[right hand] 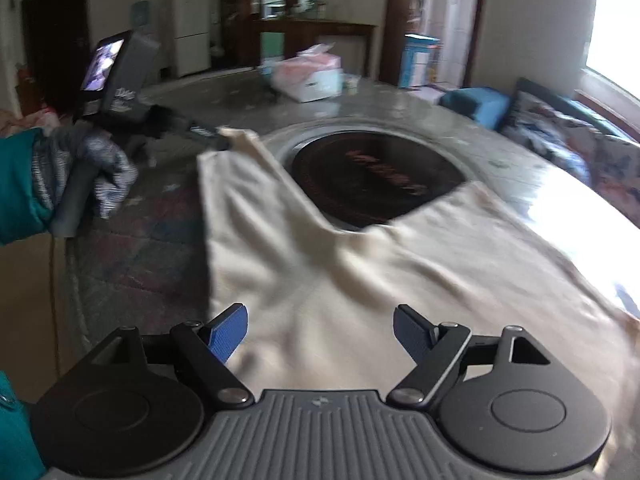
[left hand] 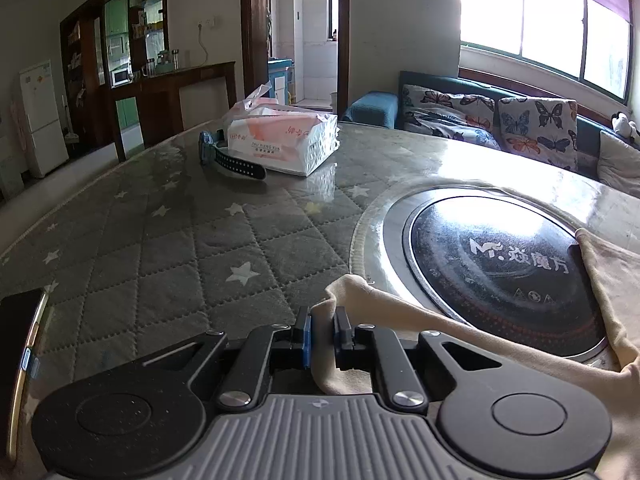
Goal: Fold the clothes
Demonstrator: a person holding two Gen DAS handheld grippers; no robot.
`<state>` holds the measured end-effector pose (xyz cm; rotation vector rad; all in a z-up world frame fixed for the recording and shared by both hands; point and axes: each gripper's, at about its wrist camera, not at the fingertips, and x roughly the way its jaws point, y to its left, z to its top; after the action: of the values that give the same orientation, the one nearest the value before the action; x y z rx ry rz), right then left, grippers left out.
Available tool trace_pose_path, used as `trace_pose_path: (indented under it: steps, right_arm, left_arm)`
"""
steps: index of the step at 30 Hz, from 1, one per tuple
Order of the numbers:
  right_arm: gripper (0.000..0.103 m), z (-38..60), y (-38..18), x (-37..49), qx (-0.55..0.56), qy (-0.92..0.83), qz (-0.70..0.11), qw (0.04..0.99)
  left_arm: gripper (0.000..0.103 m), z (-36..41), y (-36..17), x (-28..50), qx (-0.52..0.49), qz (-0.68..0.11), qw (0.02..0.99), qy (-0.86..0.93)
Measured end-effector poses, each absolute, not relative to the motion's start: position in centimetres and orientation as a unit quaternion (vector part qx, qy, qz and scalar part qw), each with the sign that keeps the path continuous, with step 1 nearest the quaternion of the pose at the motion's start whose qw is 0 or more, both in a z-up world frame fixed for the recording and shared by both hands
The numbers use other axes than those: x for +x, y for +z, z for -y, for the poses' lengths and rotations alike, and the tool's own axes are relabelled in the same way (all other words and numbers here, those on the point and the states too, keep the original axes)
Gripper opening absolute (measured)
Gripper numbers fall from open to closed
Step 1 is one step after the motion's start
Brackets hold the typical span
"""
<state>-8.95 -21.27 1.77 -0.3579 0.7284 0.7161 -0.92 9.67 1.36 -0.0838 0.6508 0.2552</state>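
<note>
Beyond the left tongs [left hand: 322,330] pinching the cream garment [right hand: 320,280] sit a watch [left hand: 234,162] and tissue pack [left hand: 288,138]; right tongs [right hand: 320,334] spread wide.

Both wrist views sit low and close over the surface [left hand: 168,240], facing its far side; both share the round black hotplate [left hand: 496,264] and tissue pack [right hand: 310,74].

Garment [right hand: 320,264]: cream/beige cloth, plain, soft, creased. Lies spread on quilted table, partly over edge of round black cooktop. Two strap-like ends reach fwd, U-notch between. Left strap end [left hand: 360,292] bunched, lifted off table, pinched. Right-view detail blurred.
</note>
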Motion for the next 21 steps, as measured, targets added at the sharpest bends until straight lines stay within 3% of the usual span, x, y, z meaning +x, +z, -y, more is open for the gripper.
trace_pose_path:
  steps: [5, 6, 8, 11, 17, 21]
  right_arm:
    - [0.082, 25.4, 2.4, -9.7, -0.181, 0.273, -0.352, 0.877]
    - [0.082, 26.2, 2.4, -9.8, -0.183, 0.260, -0.353, 0.880]
    - [0.082, 27.4, 2.2, -10.3, -0.194, 0.241, -0.355, 0.882]
    - [0.083, 28.3, 1.6, -11.3, -0.200, 0.233, -0.361, 0.880]
    - [0.083, 28.5, 0.9, -13.6, -0.217, 0.239, -0.351, 0.879]
    - [0.083, 28.6, 0.9, -14.3, -0.207, 0.240, -0.347, 0.883]
  left_arm:
    - [0.022, -9.3, 1.9, -1.5, -0.036, -0.314, 0.941, 0.122]
    - [0.025, -9.1, 2.1, -1.7, -0.034, -0.313, 0.941, 0.122]
    - [0.042, -8.6, 2.7, -2.1, -0.028, -0.309, 0.943, 0.119]
    - [0.055, -7.5, 3.7, -2.8, -0.026, -0.302, 0.948, 0.102]
    - [0.065, -2.7, 5.2, -4.7, -0.016, -0.296, 0.955, 0.017]
    - [0.066, 1.9, 5.8, -5.9, 0.005, -0.298, 0.952, -0.068]
